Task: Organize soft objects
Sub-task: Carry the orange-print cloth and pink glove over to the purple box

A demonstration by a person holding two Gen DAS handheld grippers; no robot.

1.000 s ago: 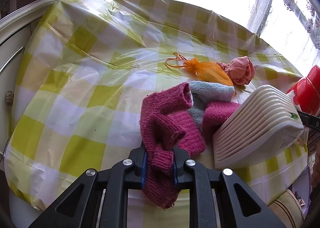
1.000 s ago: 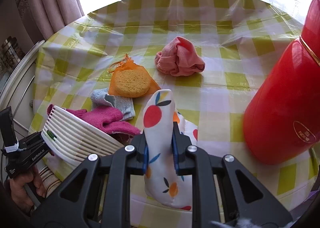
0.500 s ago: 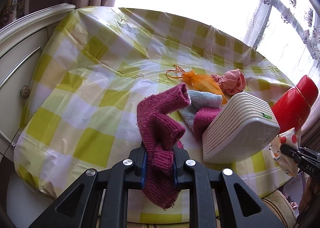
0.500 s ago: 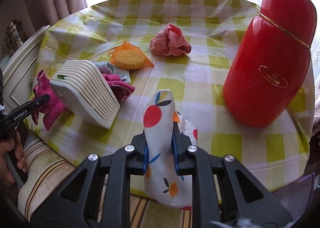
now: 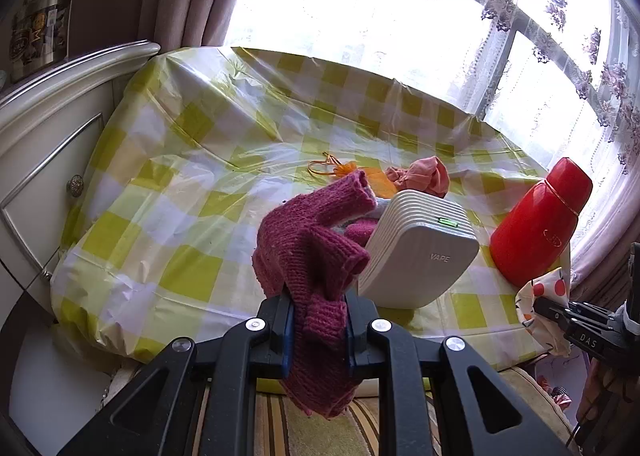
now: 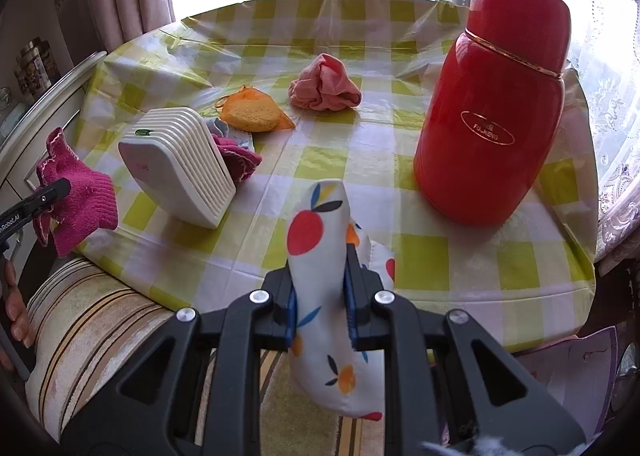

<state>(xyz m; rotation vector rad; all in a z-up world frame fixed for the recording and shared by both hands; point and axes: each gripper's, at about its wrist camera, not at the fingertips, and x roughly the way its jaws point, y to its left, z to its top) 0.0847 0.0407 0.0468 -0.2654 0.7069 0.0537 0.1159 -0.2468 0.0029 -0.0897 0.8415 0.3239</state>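
Two claws each grip one item off the worktop's near edge: left claw (image 5: 319, 320) a magenta knitted glove (image 5: 312, 252), right claw (image 6: 320, 310) a fruit-print fabric pouch (image 6: 320, 256); several soft items remain unsorted.

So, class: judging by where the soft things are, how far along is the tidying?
Done: nothing is visibly sorted yet. In hand: left gripper clamps the magenta knit glove; right gripper clamps the fruit-print pouch. Left: pink cloth, orange-bagged sponge and second magenta glove remain on the table.
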